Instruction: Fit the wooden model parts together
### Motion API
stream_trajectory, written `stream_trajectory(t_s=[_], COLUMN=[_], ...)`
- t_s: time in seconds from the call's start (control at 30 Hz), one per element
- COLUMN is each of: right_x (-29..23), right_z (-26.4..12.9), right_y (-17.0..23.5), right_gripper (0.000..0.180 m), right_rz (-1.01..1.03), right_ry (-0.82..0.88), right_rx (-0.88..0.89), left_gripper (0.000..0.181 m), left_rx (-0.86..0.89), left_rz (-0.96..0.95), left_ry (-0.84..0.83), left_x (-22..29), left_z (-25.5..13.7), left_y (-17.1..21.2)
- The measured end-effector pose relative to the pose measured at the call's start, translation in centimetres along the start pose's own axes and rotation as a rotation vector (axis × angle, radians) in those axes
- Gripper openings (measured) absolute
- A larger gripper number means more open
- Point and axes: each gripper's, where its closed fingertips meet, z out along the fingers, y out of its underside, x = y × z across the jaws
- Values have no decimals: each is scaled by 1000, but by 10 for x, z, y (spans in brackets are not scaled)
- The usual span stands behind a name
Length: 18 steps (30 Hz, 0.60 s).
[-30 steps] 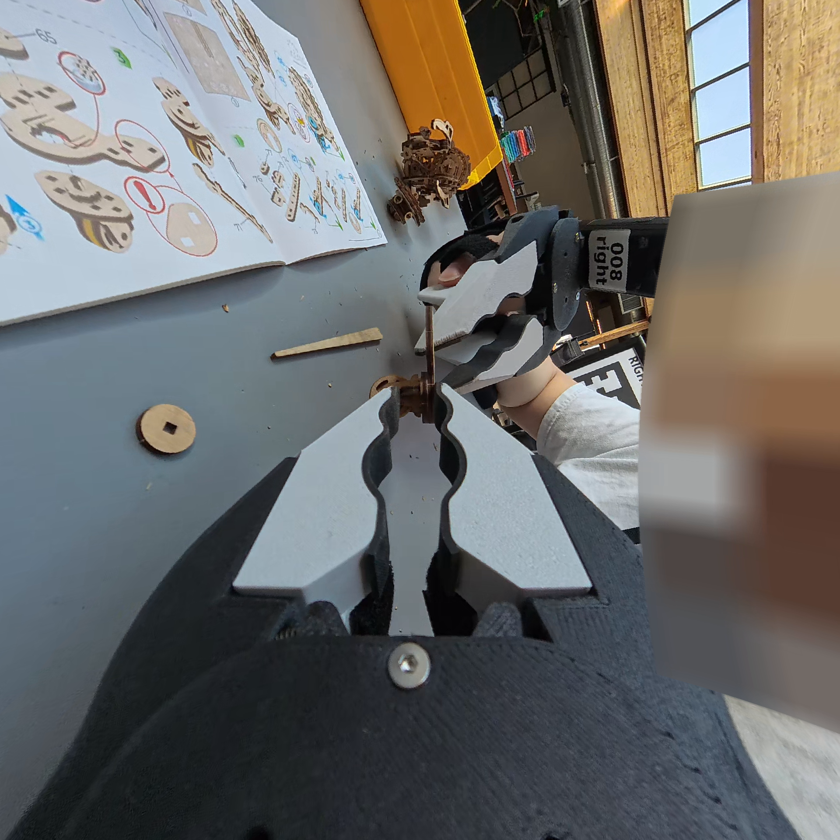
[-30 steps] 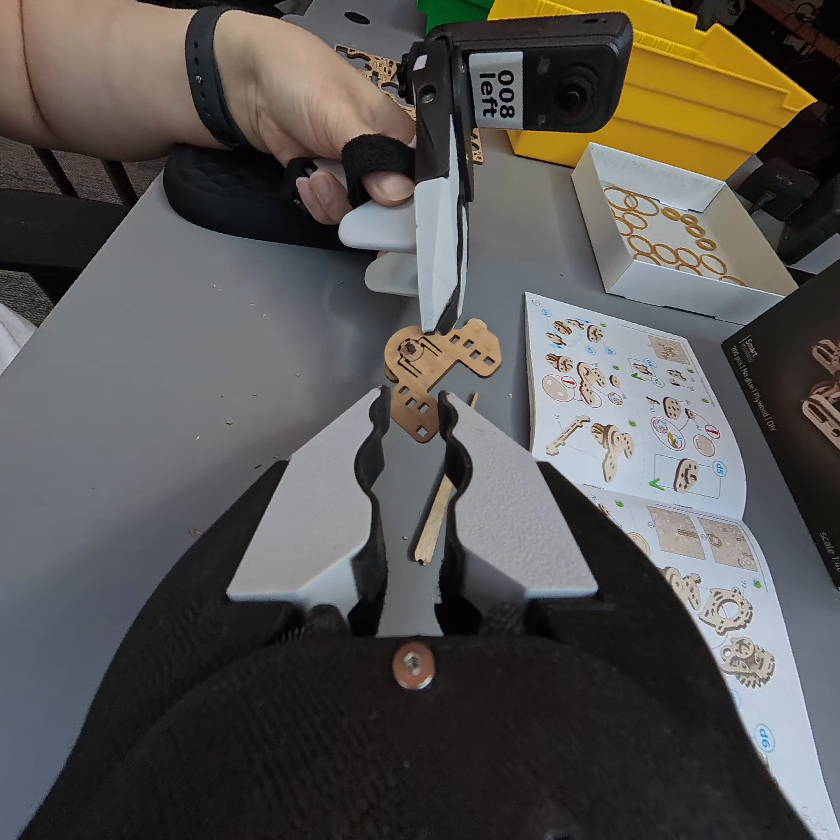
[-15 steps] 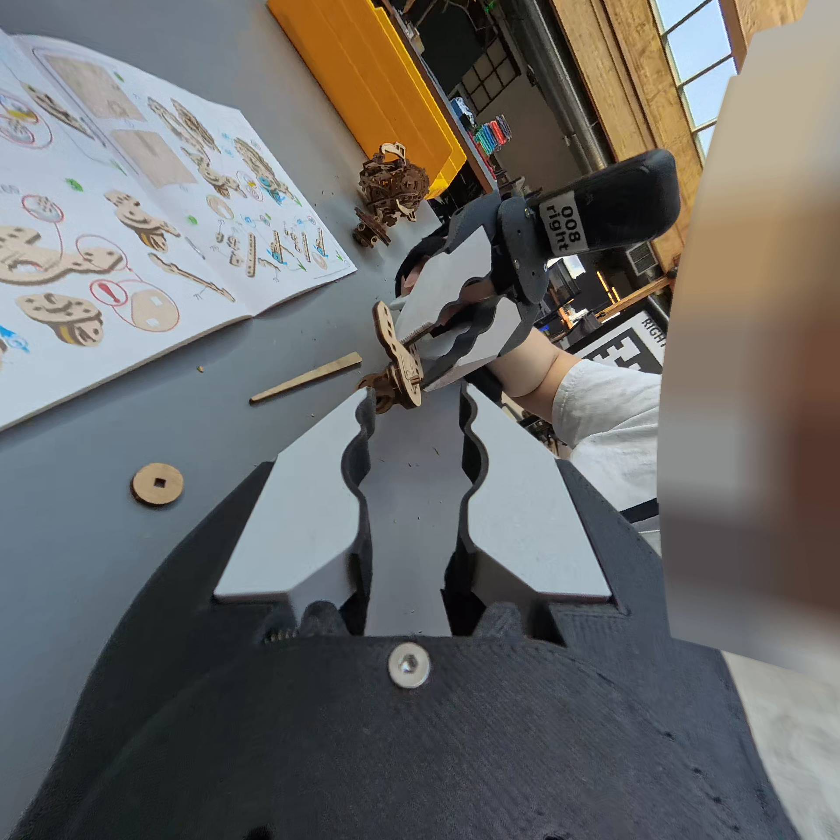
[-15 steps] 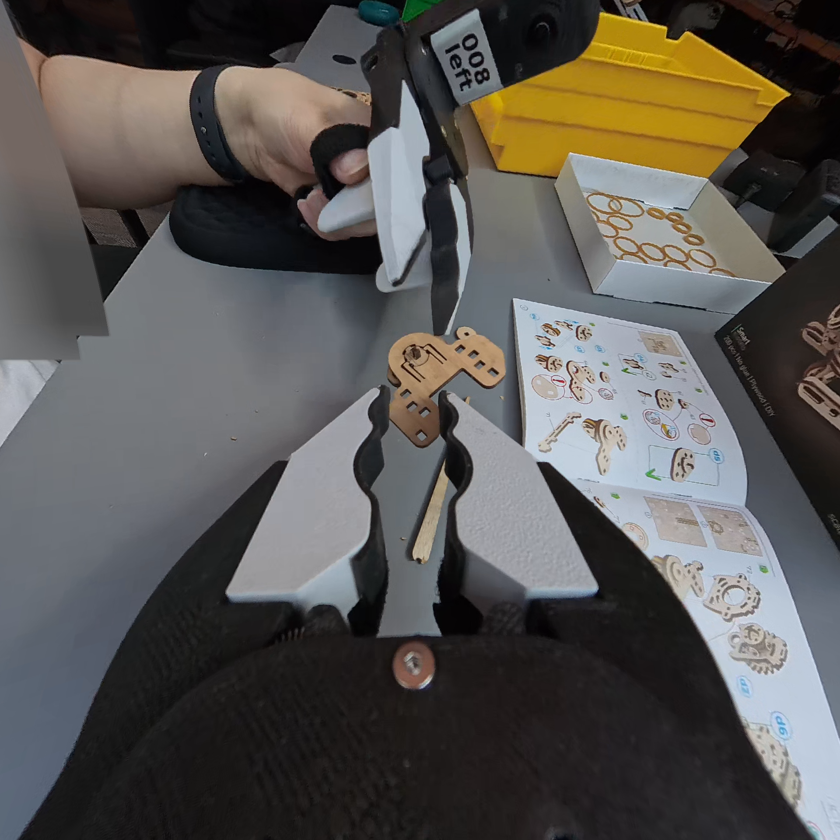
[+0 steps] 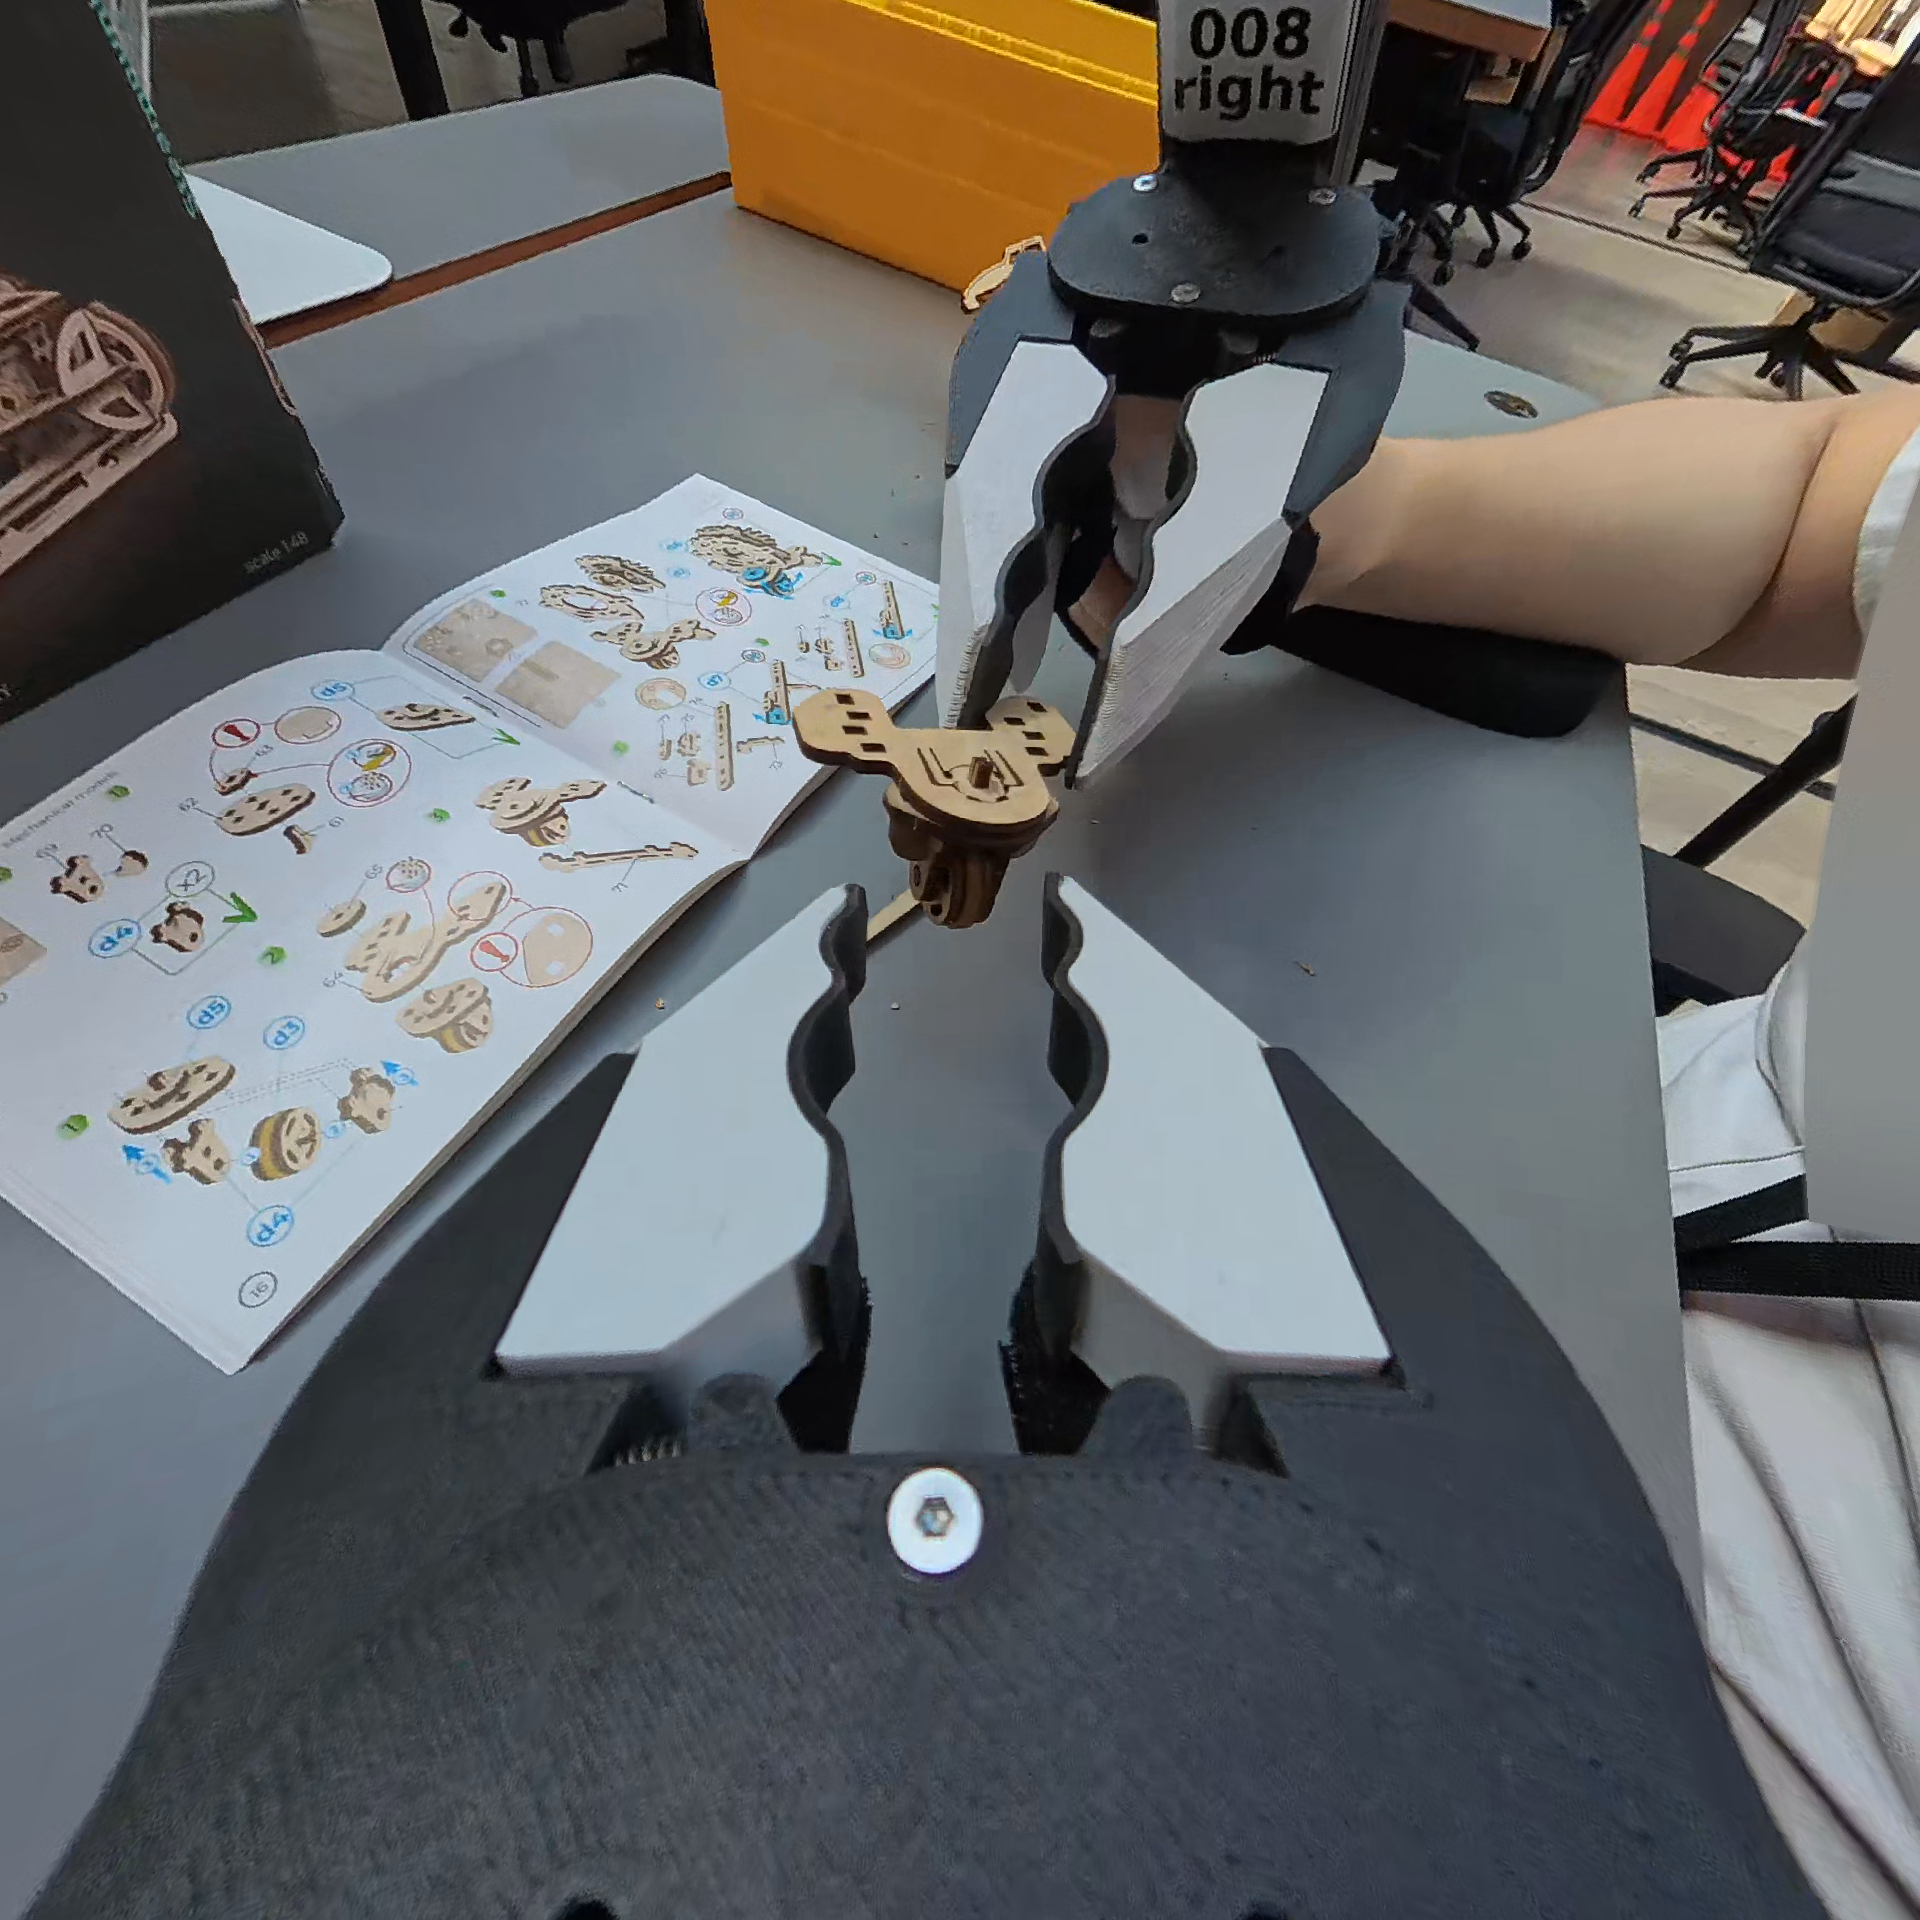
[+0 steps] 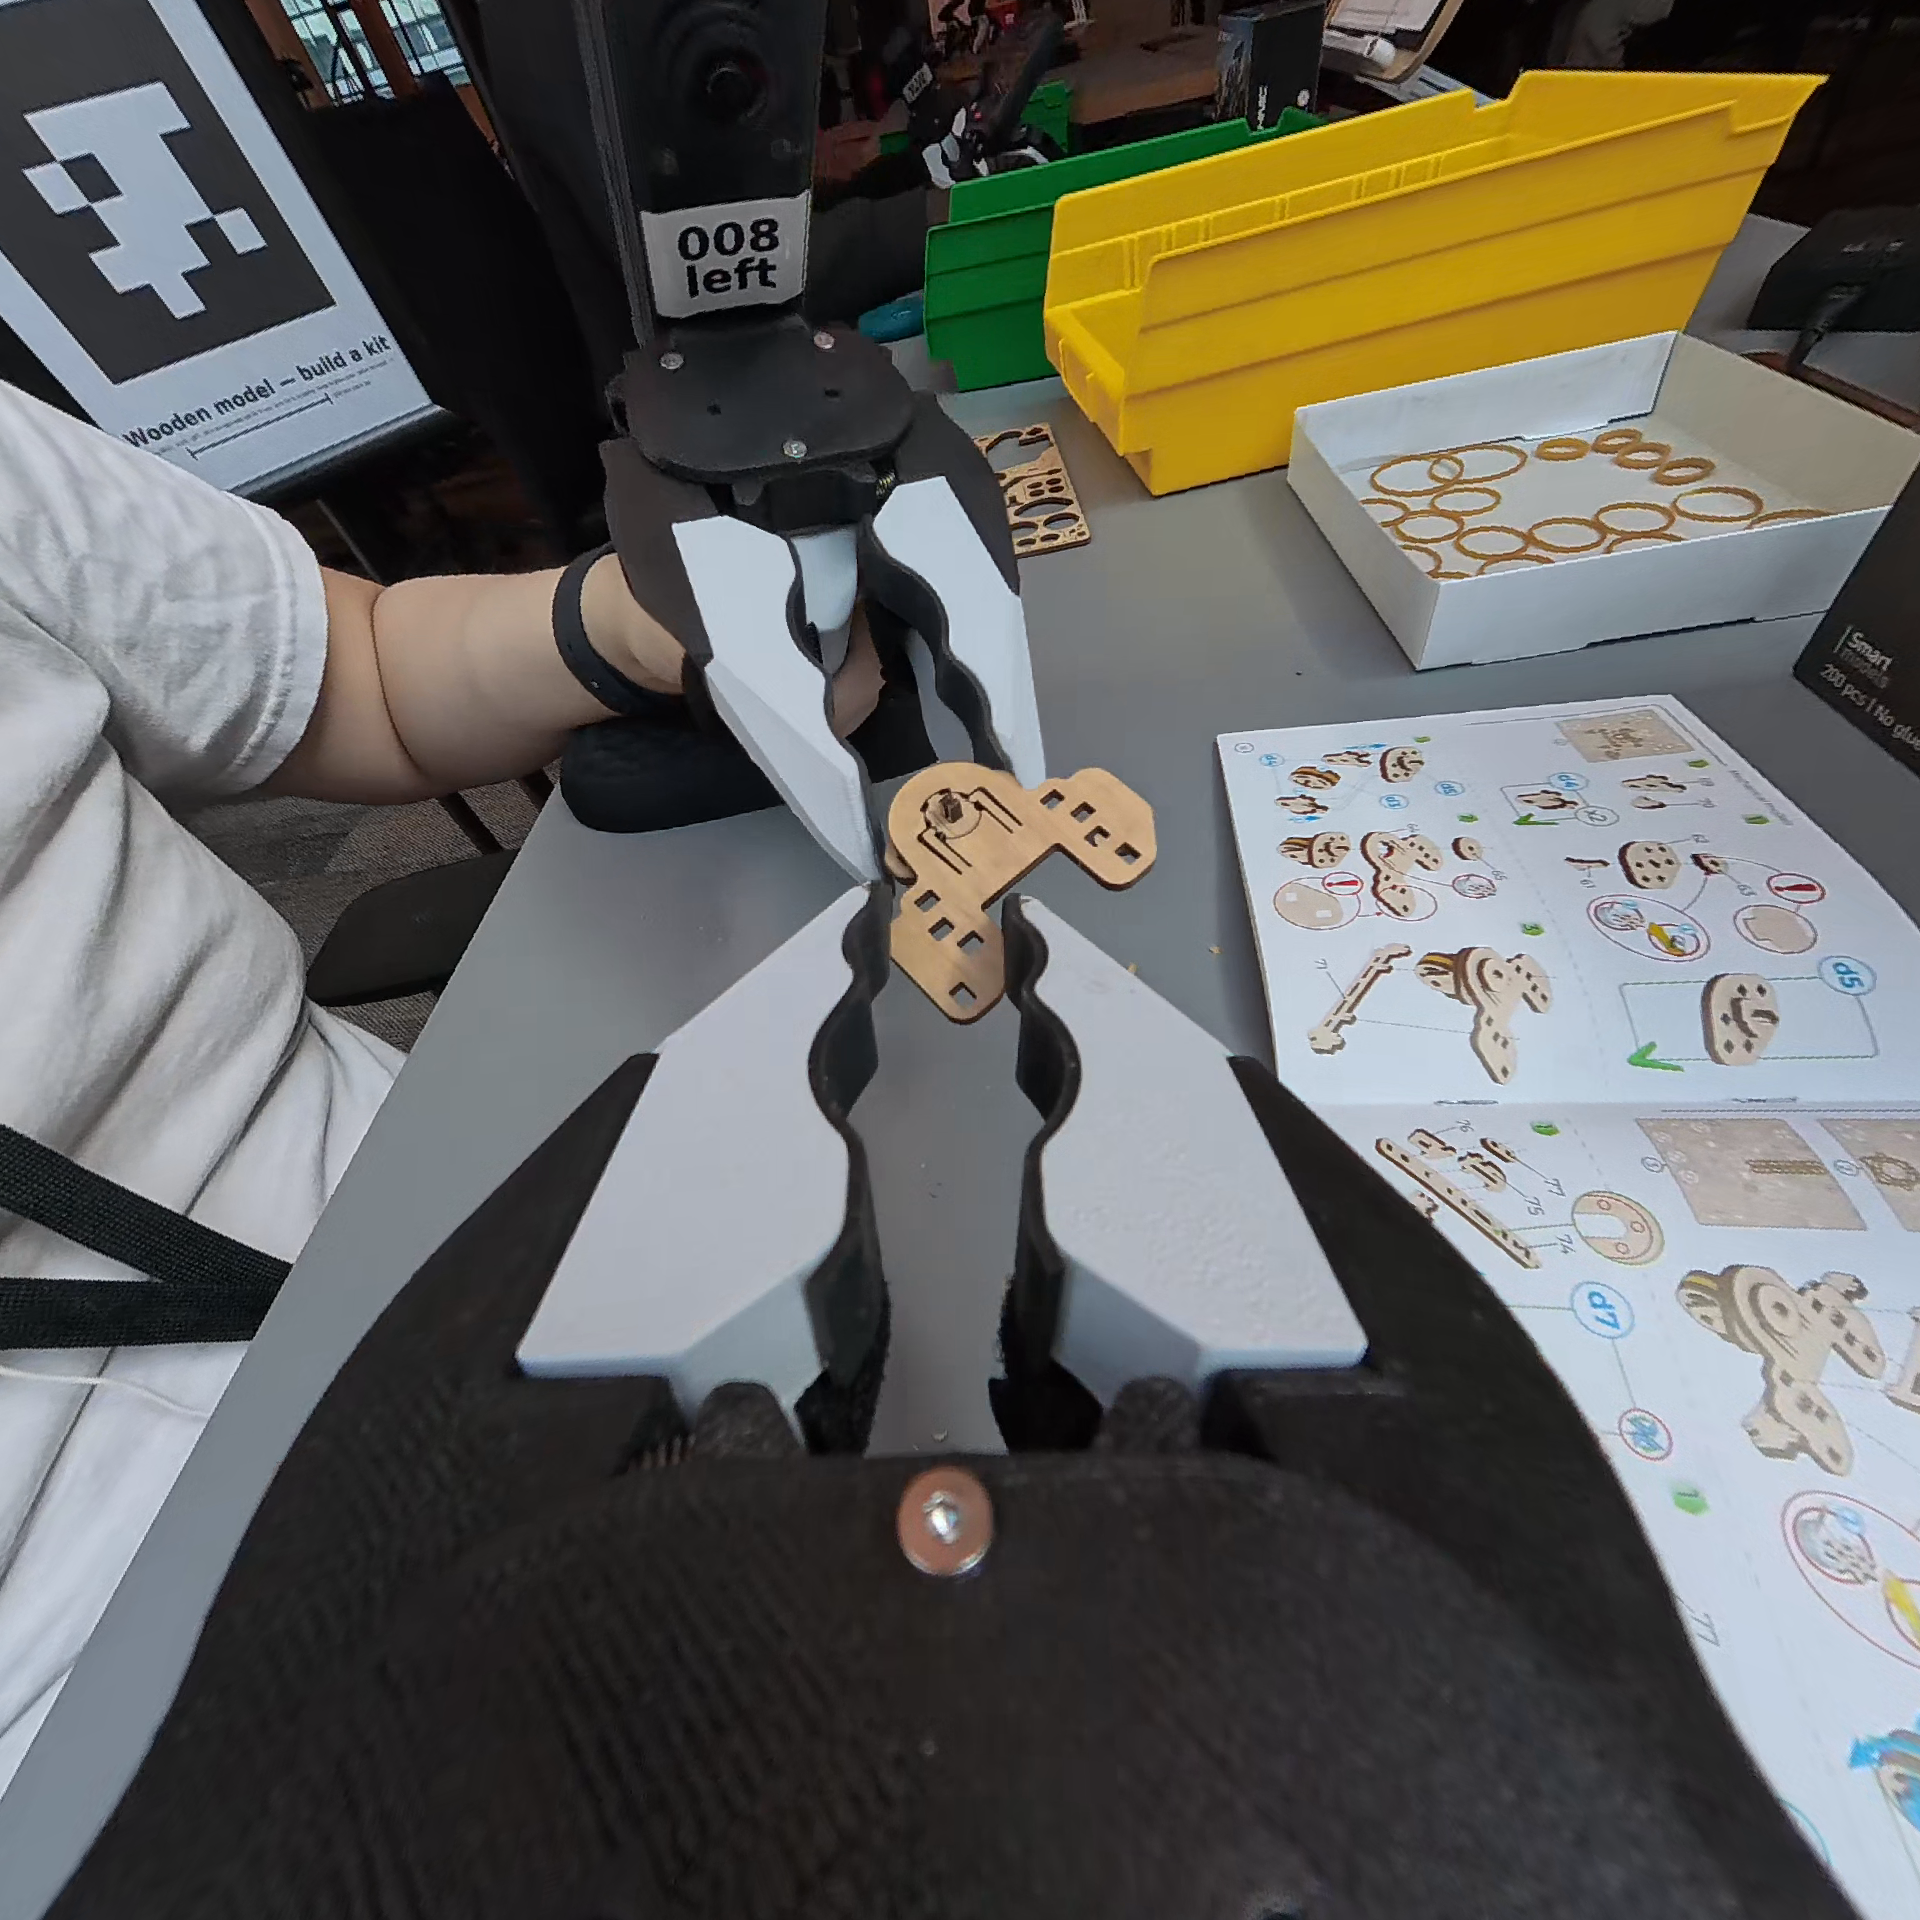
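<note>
I am holding the flat, lobed plywood plate with square slots (image 6: 971,914) aloft over the grey counter (image 6: 675,966), right gripper (image 6: 940,920) jaws clamped on one lobe so the stacked wooden hub (image 5: 961,883) beneath hangs exposed. The left gripper (image 5: 948,906) is facing it, jaws apart around the hub, gripping nothing. Open instruction booklet (image 5: 416,883) is lying alongside for reference.

Open instruction booklet (image 6: 1558,935) on grey table (image 6: 623,1018) — yellow bin (image 6: 1403,270) behind white tray (image 6: 1558,613).
</note>
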Motion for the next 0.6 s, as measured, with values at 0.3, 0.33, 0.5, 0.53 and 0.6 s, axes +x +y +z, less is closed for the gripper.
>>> stream_trajectory(t_s=[0.3, 0.33, 0.5, 0.53, 0.6], right_x=[3, 4, 7, 7, 7], right_z=[1, 2, 3, 3, 3], right_y=[-2, -3, -2, -2, -1], right_gripper=[19, 19, 19, 19, 19], right_rz=[35, 55, 95, 94, 75], right_ry=[33, 39, 49, 50, 49], right_rx=[14, 18, 23, 22, 16], left_gripper=[15, 15, 15, 15, 15], left_rx=[10, 11, 3, -1, -6], left_rz=[35, 37, 22, 22, 27], left_ry=[-70, -82, -101, -100, -101], left_x=[-4, -6, -9, -9, -9], left_z=[3, 3, 3, 3, 4], left_y=[-2, -2, 0, 0, 1])
